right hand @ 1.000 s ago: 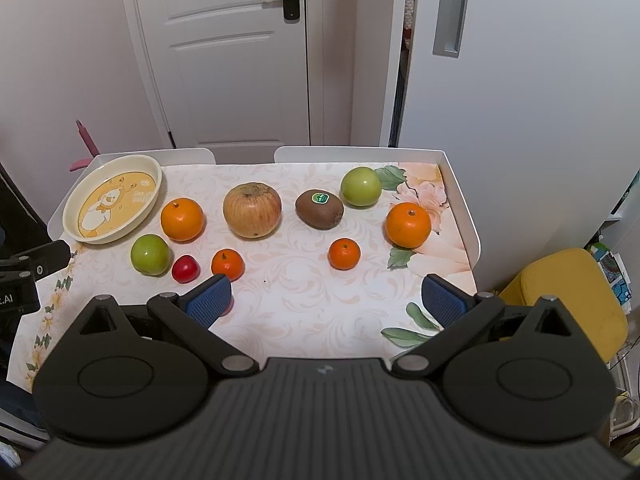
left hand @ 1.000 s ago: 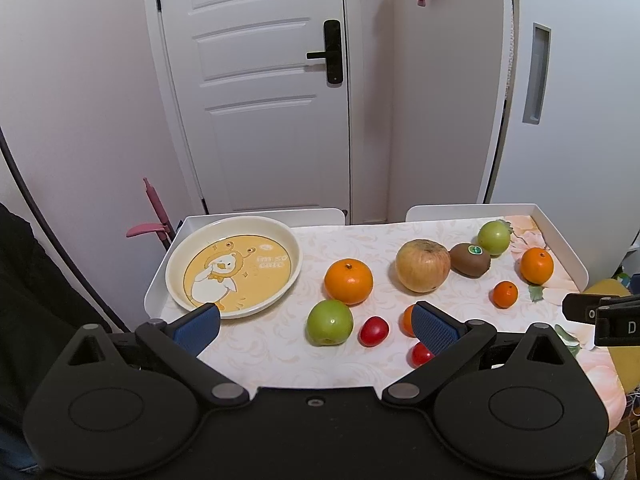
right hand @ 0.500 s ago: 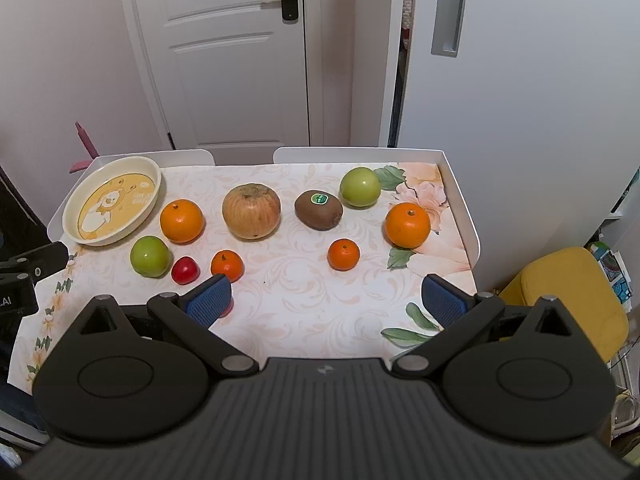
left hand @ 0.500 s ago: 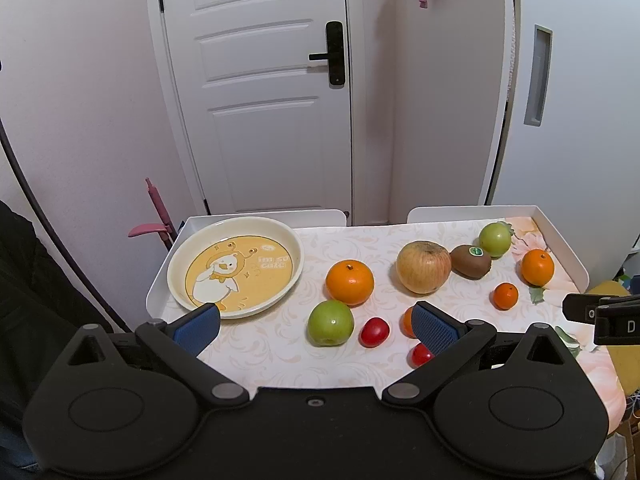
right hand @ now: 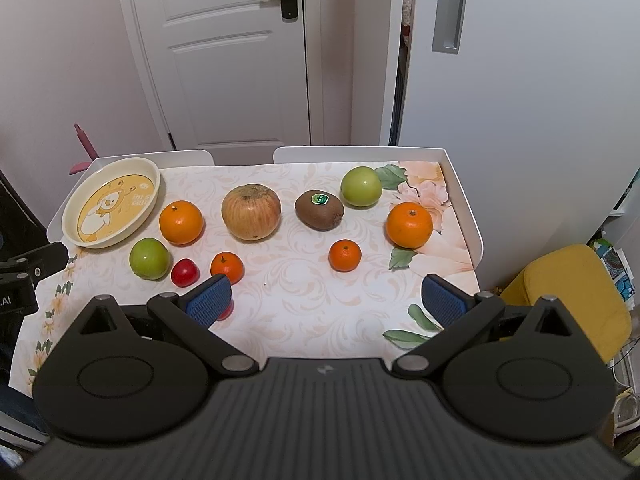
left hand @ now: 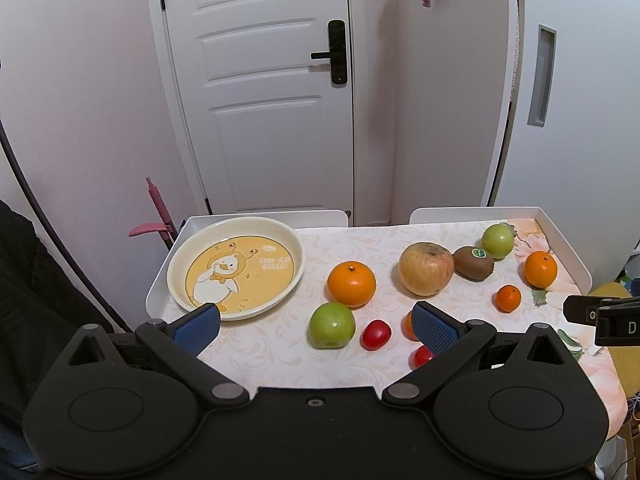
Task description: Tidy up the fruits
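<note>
Both grippers hang above the near edge of the table (right hand: 460, 200), jaws spread wide, nothing between them. The left gripper (left hand: 316, 322) looks over the table's left half; its left pad sits in line with the near rim of the plate (left hand: 178, 264), its right pad partly covers a small orange (right hand: 227, 267) and a red tomato (left hand: 422, 356) close to the near edge. The right gripper (right hand: 326, 300) faces the middle and right of the table, with bare tablecloth between its blue pads.

The cream plate with the yellow duck picture lies in the far left corner, holding no fruit. Just right of it rests a big orange (left hand: 351, 283), and nearer the front edge a green apple (left hand: 331, 325) with a second red tomato (left hand: 376, 334) just beside it. In the middle sits the large yellow-red apple (right hand: 251, 211), then a kiwi (right hand: 319, 210) with a green sticker. Behind the kiwi, toward the far right corner, there's another green apple (right hand: 361, 186). Along the right edge lies a second big orange (right hand: 409, 225), and a second small orange (right hand: 345, 255) sits apart in front of the kiwi.

All the fruit rests loose on the flowered cloth. A white door (left hand: 260, 92) stands behind the table.
</note>
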`<action>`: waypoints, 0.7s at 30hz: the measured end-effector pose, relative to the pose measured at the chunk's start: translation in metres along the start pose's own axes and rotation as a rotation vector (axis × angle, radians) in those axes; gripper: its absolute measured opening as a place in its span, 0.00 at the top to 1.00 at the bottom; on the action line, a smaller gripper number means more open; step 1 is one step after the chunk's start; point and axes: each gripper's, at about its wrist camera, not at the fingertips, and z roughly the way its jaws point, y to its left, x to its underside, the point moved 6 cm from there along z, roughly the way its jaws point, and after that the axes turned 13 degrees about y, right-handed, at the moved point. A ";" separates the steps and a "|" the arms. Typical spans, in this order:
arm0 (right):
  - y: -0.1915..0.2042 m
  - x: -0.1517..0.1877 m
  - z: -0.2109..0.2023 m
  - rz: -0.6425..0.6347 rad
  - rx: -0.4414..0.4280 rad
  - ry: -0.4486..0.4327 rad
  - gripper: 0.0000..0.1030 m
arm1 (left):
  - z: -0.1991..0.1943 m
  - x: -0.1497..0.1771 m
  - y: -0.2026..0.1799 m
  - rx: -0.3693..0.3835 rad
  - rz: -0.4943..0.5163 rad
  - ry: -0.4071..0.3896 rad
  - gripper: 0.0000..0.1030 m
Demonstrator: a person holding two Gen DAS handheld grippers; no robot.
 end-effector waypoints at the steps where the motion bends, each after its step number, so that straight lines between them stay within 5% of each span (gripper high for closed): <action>1: 0.000 0.000 0.000 0.000 0.000 0.000 0.00 | 0.000 0.000 0.000 0.000 0.000 0.000 0.00; 21: -0.001 -0.003 0.002 0.007 -0.002 0.001 0.00 | 0.001 -0.002 -0.001 0.000 0.000 0.001 0.00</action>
